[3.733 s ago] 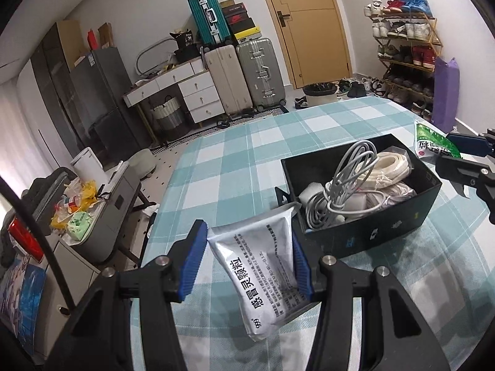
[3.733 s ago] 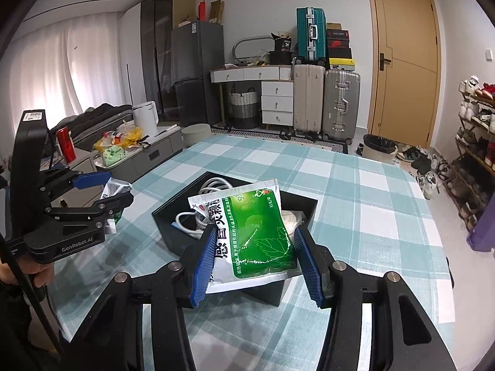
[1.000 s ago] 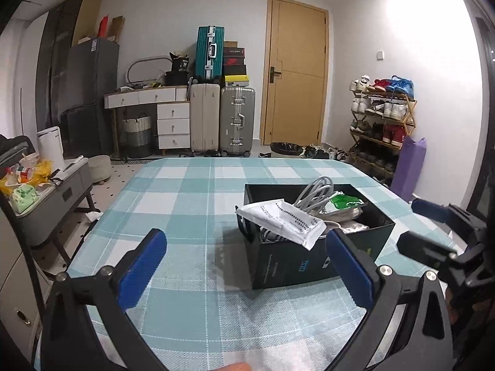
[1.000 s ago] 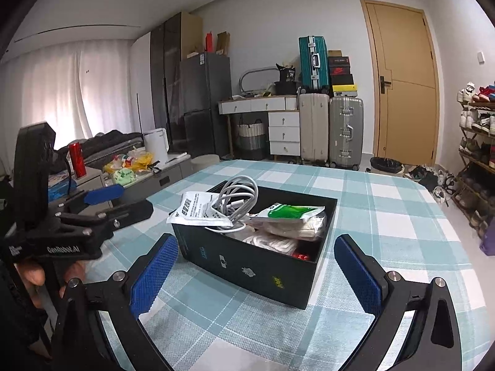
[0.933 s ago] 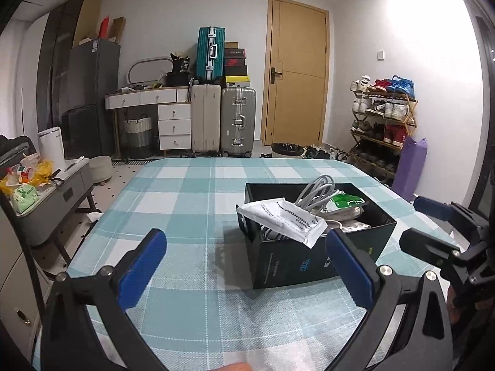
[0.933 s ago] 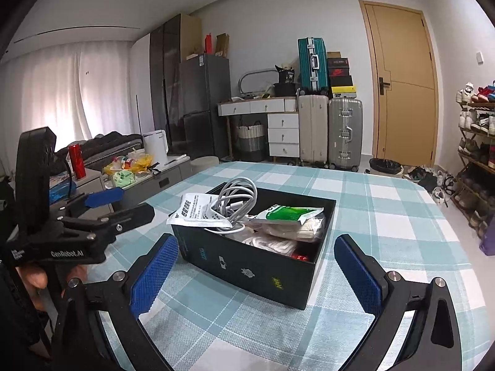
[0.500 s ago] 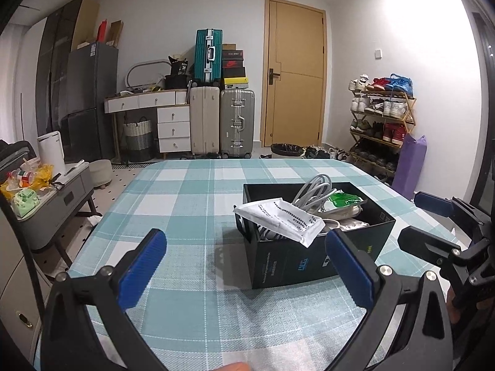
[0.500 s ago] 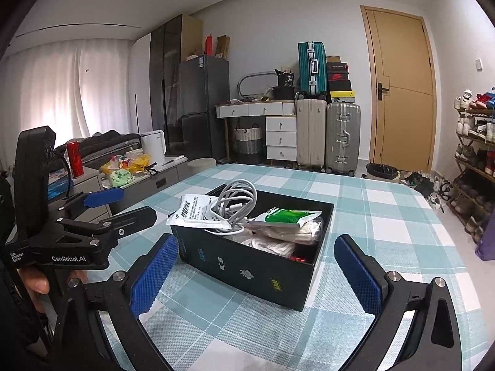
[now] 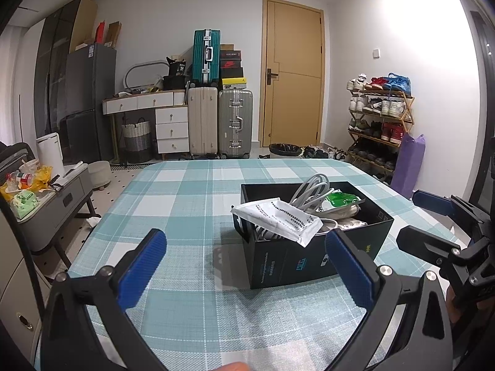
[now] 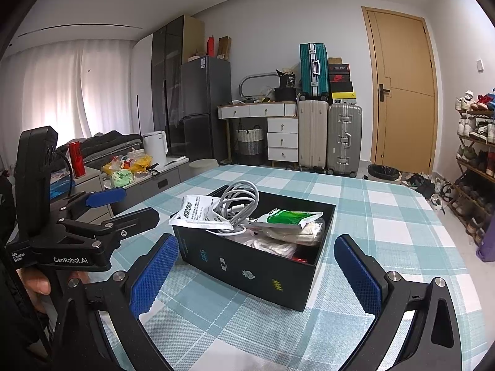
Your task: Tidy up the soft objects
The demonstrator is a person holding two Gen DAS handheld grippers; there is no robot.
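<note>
A black box (image 9: 312,261) (image 10: 247,266) stands on the checked tablecloth. A white sachet (image 9: 277,219) (image 10: 198,211) lies over its rim. Inside are a coil of white cable (image 9: 312,190) (image 10: 239,199), a green sachet (image 9: 342,199) (image 10: 286,218) and pale soft items (image 10: 294,233). My left gripper (image 9: 247,266) is open, held back from the box with nothing between its blue pads. My right gripper (image 10: 255,273) is open too, a short way in front of the box. Each gripper shows in the other's view: the right gripper (image 9: 433,219) and the left gripper (image 10: 123,204).
The teal checked table (image 9: 185,204) (image 10: 386,216) stretches around the box. A hand (image 10: 34,284) holds the left gripper's handle. Beyond the table are suitcases (image 9: 219,123), a white desk (image 9: 145,102), a low grey cabinet (image 9: 52,204), a shoe rack (image 9: 380,117) and a door (image 9: 294,74).
Since 3.7 s ago both grippers have let go of their sachets, which now lie in the box, opened wide and drawn back. Over the last second they barely move.
</note>
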